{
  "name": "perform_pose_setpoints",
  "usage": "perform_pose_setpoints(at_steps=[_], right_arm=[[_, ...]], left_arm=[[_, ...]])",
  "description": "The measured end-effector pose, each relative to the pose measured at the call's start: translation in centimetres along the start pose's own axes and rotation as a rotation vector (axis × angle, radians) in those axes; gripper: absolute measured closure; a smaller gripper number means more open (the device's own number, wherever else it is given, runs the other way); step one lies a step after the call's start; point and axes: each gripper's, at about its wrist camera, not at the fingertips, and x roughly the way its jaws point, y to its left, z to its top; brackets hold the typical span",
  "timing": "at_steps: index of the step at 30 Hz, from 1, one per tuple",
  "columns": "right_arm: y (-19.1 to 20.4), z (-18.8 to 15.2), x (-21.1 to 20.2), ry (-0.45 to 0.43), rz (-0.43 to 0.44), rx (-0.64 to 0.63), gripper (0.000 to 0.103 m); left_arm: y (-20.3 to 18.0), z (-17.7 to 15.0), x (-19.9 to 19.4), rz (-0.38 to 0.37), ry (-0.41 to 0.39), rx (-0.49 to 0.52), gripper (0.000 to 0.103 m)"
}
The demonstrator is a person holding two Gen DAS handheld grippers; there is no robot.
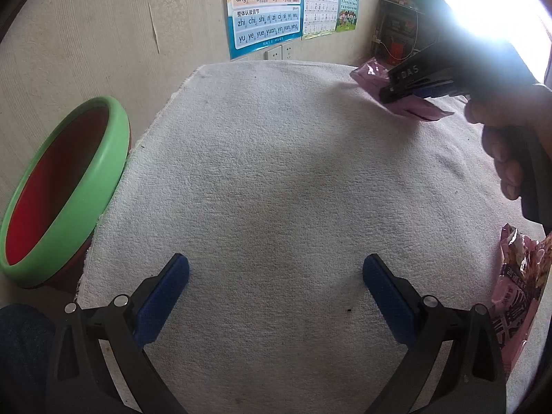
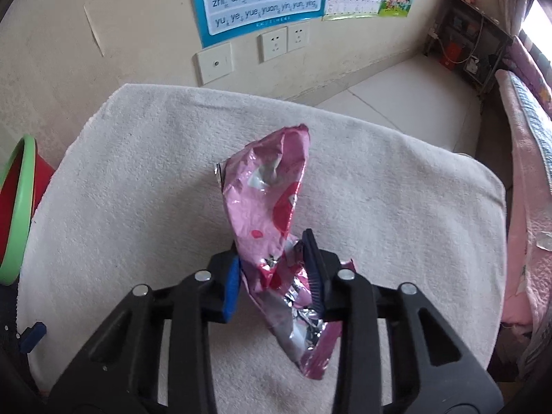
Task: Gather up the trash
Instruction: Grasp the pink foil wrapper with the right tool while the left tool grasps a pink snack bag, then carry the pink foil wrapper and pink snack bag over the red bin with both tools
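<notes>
My right gripper (image 2: 272,262) is shut on a crumpled pink snack wrapper (image 2: 272,189) and holds it above the white towel-covered table (image 2: 138,189). In the left wrist view this gripper (image 1: 386,95) and its wrapper (image 1: 410,107) are at the far right of the table. My left gripper (image 1: 276,276) is open and empty over the near middle of the towel (image 1: 276,155). A second pink wrapper (image 1: 517,293) lies at the table's near right edge. A bin with a green rim and red inside (image 1: 65,186) stands left of the table; it also shows in the right wrist view (image 2: 17,214).
A wall with pinyin posters (image 1: 265,10) and sockets (image 2: 283,41) is behind the table. A dark shelf (image 2: 465,38) stands in the far right corner. A pink quilted bed cover (image 2: 531,207) lies to the right of the table.
</notes>
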Motion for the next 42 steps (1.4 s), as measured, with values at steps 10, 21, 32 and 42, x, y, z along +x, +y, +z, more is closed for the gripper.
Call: perform_pose_setpoints(at_steps=[10, 21, 32, 42], right_arm=[[-3.3, -0.8, -7.7, -0.074, -0.045, 0.061, 0.073], [-6.1, -3.9, -12.2, -0.105, -0.071, 0.09, 0.073], [-6.3, -7.7, -14.1, -0.096, -0.05, 0.12, 0.073], [-1.3, -6.2, -16.1, -0.142, 0.013, 0.072, 0.073]], left_arm=[[-4.0, 2.9, -5.1, -0.239, 0.008, 0.181, 0.008], [-12.7, 0.3, -5.8, -0.442, 0.174, 0.514, 0.008], [-12.5, 0.6, -5.0, -0.498, 0.187, 0.448, 0.062], [-3.2, 4.4, -7.9, -0.391, 0.094, 0.211, 0.069]])
